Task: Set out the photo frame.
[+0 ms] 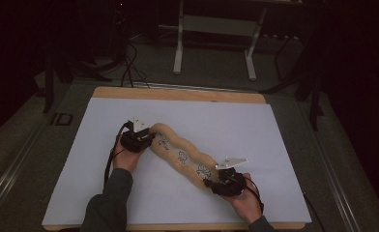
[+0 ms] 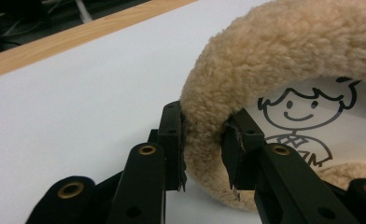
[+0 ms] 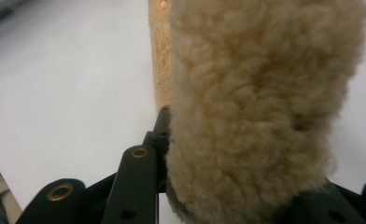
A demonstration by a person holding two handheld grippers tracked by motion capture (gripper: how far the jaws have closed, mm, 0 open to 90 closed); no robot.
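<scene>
Fleece cover (image 1: 182, 155) on white sheet (image 1: 236, 125), wooden table (image 1: 178, 93); both grippers (image 1: 138, 140) (image 1: 225, 183) clamped on ends; dark room.

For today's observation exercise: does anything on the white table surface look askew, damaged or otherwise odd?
Nothing looks damaged or spilled. The fleecy tan cover with cartoon drawings lies diagonally across the white board, held at its ends by the left gripper and right gripper. Its long edges look wavy rather than straight.
</scene>
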